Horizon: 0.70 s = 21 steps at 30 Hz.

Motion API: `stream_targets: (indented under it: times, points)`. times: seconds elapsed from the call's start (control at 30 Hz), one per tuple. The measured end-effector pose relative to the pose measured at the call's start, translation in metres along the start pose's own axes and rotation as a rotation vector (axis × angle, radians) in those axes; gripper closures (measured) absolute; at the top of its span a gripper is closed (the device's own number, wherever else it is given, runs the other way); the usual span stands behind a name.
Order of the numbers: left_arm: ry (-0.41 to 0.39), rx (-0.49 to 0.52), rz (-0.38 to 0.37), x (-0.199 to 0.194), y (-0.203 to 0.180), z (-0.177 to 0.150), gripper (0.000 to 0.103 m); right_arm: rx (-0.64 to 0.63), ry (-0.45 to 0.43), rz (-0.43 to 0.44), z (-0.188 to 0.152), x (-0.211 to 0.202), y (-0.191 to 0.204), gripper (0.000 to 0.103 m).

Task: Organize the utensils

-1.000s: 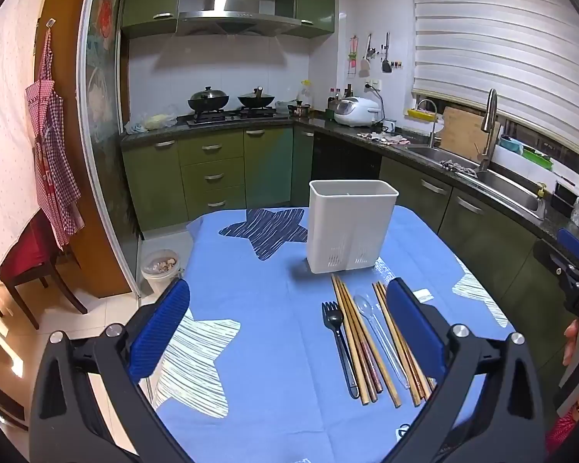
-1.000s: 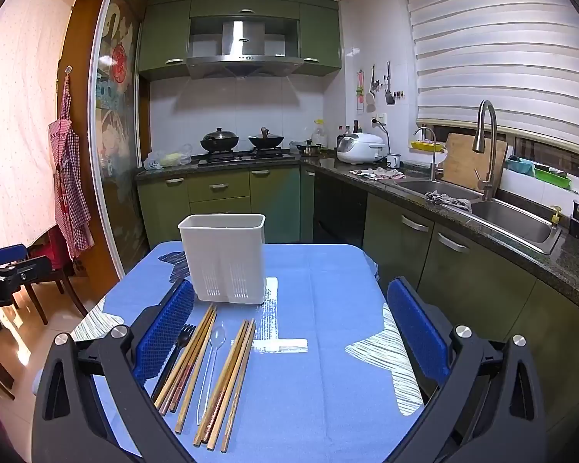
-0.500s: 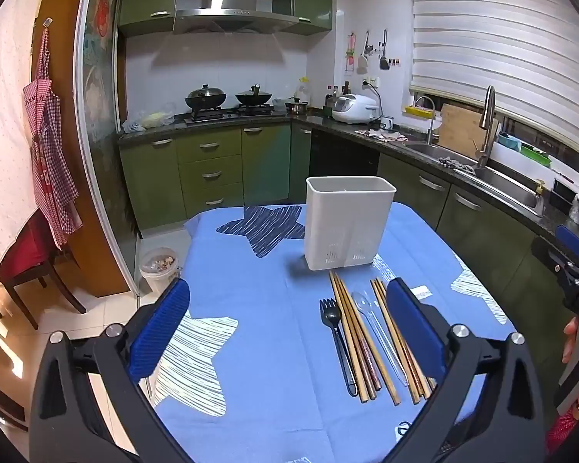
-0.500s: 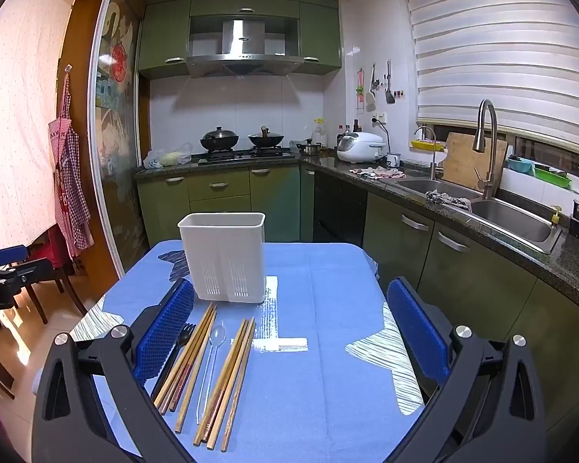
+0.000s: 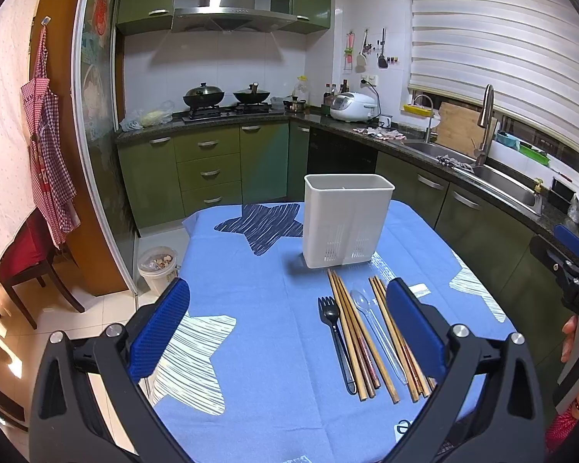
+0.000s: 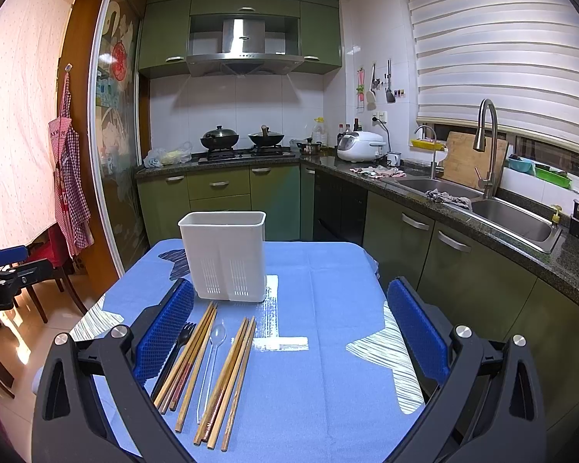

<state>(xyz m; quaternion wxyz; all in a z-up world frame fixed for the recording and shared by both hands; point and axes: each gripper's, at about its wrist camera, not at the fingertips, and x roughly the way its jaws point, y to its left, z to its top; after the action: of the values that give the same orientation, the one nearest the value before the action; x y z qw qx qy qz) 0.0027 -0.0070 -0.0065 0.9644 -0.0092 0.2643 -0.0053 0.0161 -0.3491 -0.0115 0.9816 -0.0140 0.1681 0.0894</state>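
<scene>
A white utensil holder (image 5: pixel 347 225) (image 6: pixel 226 254) stands upright on the blue tablecloth. In front of it lie a black fork (image 5: pixel 334 332) (image 6: pixel 177 343), several wooden chopsticks (image 5: pixel 351 332) (image 6: pixel 197 351) and a clear plastic spoon (image 5: pixel 370 320) (image 6: pixel 212 351), side by side. My left gripper (image 5: pixel 287 332) is open and empty, held above the table left of the utensils. My right gripper (image 6: pixel 289 332) is open and empty, held above the table right of the utensils.
The table with the blue star-patterned cloth (image 5: pixel 251 308) (image 6: pixel 328 270) stands in a kitchen. Green cabinets (image 5: pixel 212 169), a stove and a sink (image 6: pixel 513 223) lie behind. A chair (image 5: pixel 23 262) and a small bin (image 5: pixel 158 266) stand on the floor at left.
The left gripper view has drifted slightly, the holder sitting a little lower and closer. The right gripper has barely moved. Both stay open.
</scene>
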Motion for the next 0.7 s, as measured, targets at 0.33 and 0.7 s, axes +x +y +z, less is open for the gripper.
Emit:
stream_targets:
  times: [0.33,0.7]
  points:
    - [0.002,0.001,-0.001,0.0008,0.0001,-0.0025,0.006,0.0,0.001,-0.002,0.0003,-0.0006,-0.0002,0.004]
    - [0.003,0.005,-0.003,0.0032,-0.0026,-0.0034,0.006,0.0,0.003,-0.001,0.0007,-0.0004,-0.0004,0.004]
